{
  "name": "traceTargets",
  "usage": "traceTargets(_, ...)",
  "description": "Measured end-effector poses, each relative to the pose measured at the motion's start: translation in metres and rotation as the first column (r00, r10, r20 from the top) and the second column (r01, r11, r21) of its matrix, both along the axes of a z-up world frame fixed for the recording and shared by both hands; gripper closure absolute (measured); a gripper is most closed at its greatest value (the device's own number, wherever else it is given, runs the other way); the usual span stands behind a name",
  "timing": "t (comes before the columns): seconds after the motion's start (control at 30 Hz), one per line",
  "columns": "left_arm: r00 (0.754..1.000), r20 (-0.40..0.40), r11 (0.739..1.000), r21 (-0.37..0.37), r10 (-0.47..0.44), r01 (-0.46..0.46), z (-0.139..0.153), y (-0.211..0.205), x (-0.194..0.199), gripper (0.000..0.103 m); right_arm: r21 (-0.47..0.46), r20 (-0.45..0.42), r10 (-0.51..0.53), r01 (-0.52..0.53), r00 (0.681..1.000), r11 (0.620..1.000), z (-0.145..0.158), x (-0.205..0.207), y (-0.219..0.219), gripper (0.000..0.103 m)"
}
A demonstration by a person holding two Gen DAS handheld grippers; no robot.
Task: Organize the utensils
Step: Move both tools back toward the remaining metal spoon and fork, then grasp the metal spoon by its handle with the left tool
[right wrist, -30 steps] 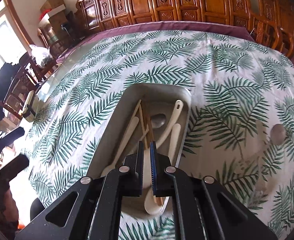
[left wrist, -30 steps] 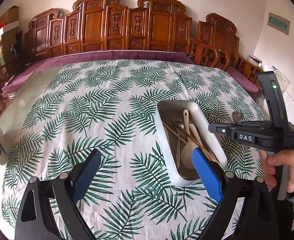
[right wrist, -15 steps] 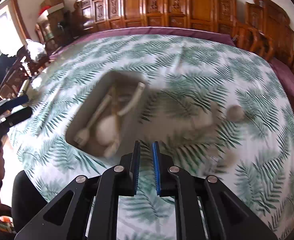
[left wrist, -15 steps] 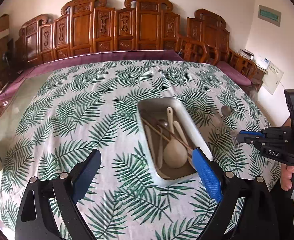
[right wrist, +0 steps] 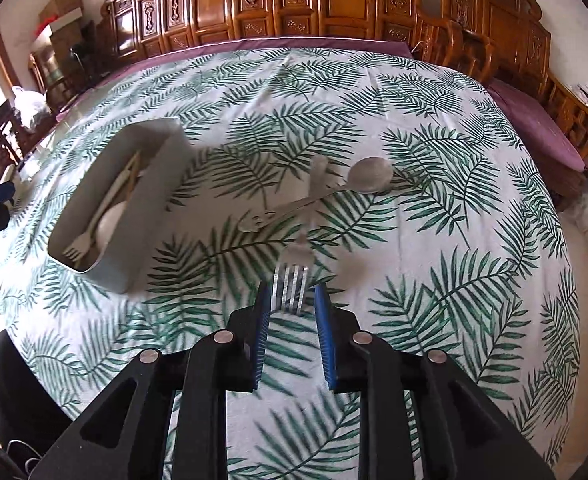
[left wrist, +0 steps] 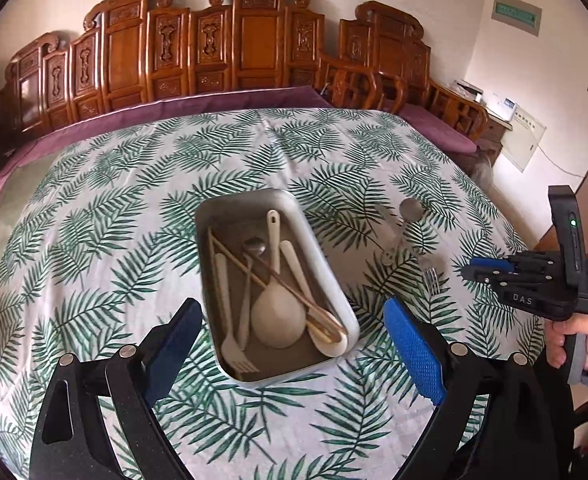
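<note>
Here one metal fork (right wrist: 291, 280) lies between the right claw (right wrist: 291, 312)'s just-opening pads, untouched; the left claw (left wrist: 294, 332) gapes.

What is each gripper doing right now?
Left gripper: open, holding nothing.
Right gripper: jaws just opening, nothing gripped; shiny silver metal fork lies ahead.

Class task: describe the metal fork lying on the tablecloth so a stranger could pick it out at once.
Start at the leaf-print tablecloth and the grey tray. To the tray's right lie two metal pieces outside it. The fork has four shiny tines, between the right gripper pads; the spoon has a round bowl.
</note>
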State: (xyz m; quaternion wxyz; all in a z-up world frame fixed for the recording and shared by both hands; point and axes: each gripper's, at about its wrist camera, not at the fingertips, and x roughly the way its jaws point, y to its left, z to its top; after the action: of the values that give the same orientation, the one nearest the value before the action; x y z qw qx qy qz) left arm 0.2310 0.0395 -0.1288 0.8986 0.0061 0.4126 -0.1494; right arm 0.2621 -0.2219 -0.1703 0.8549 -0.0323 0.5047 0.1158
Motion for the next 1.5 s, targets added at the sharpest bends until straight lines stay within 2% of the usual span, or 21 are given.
traceTargets(0.43,0.989,-0.025,0.989,0.016,-0.149,0.15,-0.009,-0.08,0.037,0.015,0.032,-0.009,-0.05,0.051,0.999,0.998,-0.014,0.001,-0.034,0.078)
traceTargets(0.8,0.952,-0.114,0.955,0.055,-0.283,0.29,-0.039,-0.156,0.084,0.047,0.063,-0.034,-0.076,0.078,0.997,0.995,-0.037,-0.009,-0.066,0.078)
traceTargets(1.03,0.928,-0.202,0.935,0.102,-0.314,0.338,-0.074,-0.187,0.123,0.056,0.095,-0.04,-0.069,0.072,0.997,0.993,-0.043,-0.012,-0.075,0.078)
traceTargets(1.1,0.921,-0.225,0.928,0.125,-0.318,0.351,-0.085,-0.192,0.13,0.065,0.105,-0.042,-0.066,0.07,0.997,0.992,-0.044,-0.012,-0.076,0.078)
traceTargets(1.23,0.911,-0.268,0.913,0.176,-0.314,0.367,-0.103,-0.201,0.141,0.075,0.116,-0.038,-0.057,0.061,0.998,0.991,-0.042,-0.013,-0.076,0.078)
traceTargets(1.3,0.905,-0.293,0.908,0.192,-0.309,0.372,-0.109,-0.203,0.143,0.077,0.123,-0.034,-0.054,0.057,0.998,0.991,-0.041,-0.013,-0.076,0.078)
traceTargets(1.5,0.903,-0.297,0.897,0.225,-0.309,0.381,-0.108,-0.215,0.149,0.078,0.136,-0.03,-0.059,0.063,0.998,0.989,-0.04,-0.012,-0.079,0.078)
